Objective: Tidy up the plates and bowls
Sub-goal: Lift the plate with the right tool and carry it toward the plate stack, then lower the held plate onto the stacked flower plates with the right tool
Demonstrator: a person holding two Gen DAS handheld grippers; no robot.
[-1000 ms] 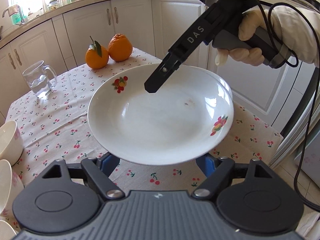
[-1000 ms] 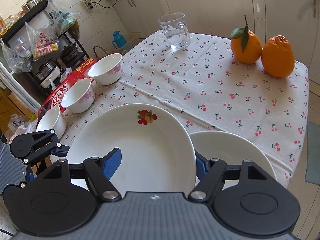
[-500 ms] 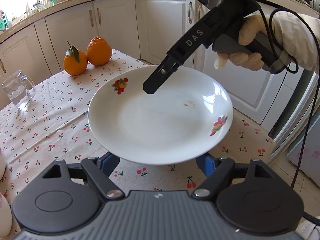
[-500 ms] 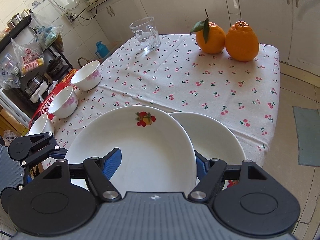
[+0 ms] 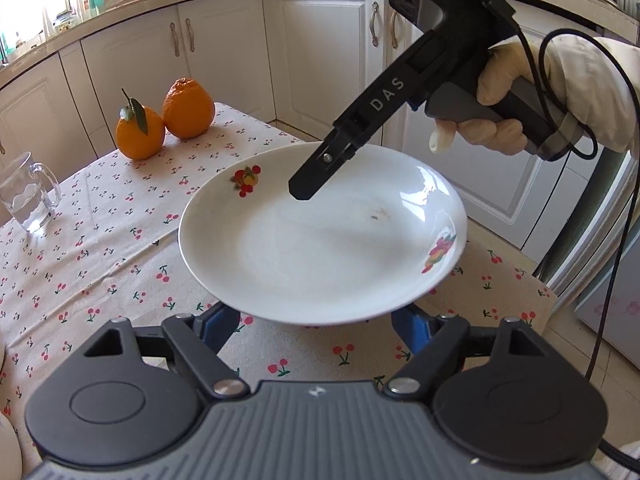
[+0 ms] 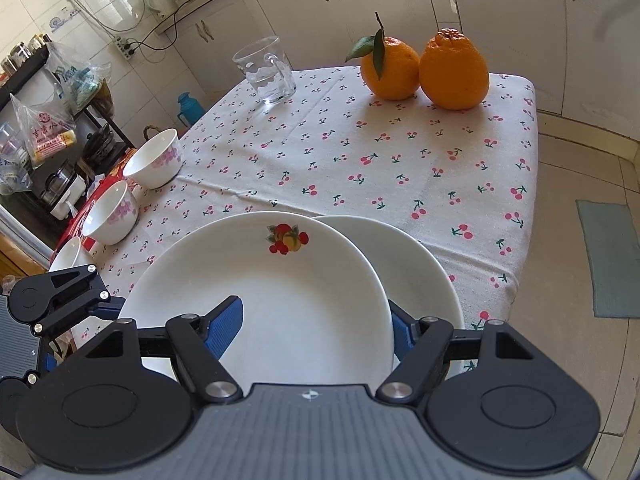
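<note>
White glazed porcelain filled both views: we held a shallow white plate with fruit decals [image 6: 260,300] above the cherry-print tablecloth [image 6: 360,168]. Our right gripper [image 6: 316,324] was clamped on its rim, one blue pad [image 6: 224,326] lying on the plate's inner face, the other at the edge. Whether our left gripper [image 5: 316,320] gripped anything we could not tell; its blue pads sat under the plate's near edge. A second white plate [image 6: 404,264] lay below, partly covered, at the table's near edge. Three white bowls with pink flowers [image 6: 154,164] stood empty along the left side. A clear glass mug [image 6: 266,70] held some water beside two oranges [image 6: 424,68].
</note>
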